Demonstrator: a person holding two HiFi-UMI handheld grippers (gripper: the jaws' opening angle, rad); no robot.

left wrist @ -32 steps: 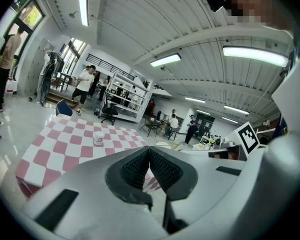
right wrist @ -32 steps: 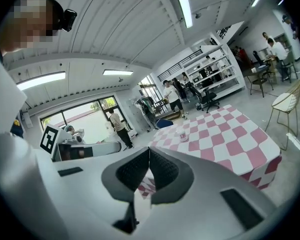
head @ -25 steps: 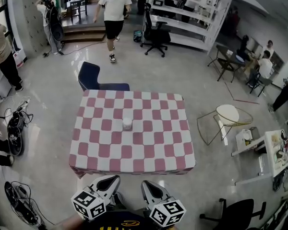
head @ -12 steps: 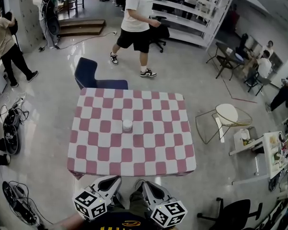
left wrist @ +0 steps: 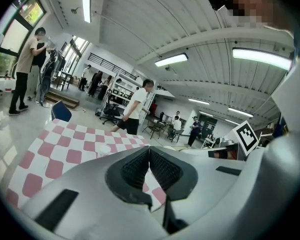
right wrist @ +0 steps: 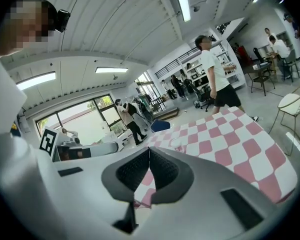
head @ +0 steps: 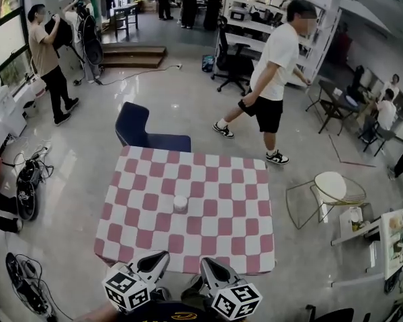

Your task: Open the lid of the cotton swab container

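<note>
Hovering off the pink-checked bench (head: 223, 228), left tongs (head: 162, 255) and right tongs (head: 205, 261) were closed, empty, white cylindrical swab container (head: 181, 203) well apart.

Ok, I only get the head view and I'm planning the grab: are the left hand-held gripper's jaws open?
Observer: No. In the left gripper view, the left hand-held gripper has its jaws pressed together with nothing between them.
Operator: And the right one?
Observer: Same. The right hand-held gripper is shut and empty in its own view.
Operator: Is either aimed at the container?
Observer: Not squarely. The cotton swab container stands on the checked table, left of the left tips and right of the right tips.
</note>
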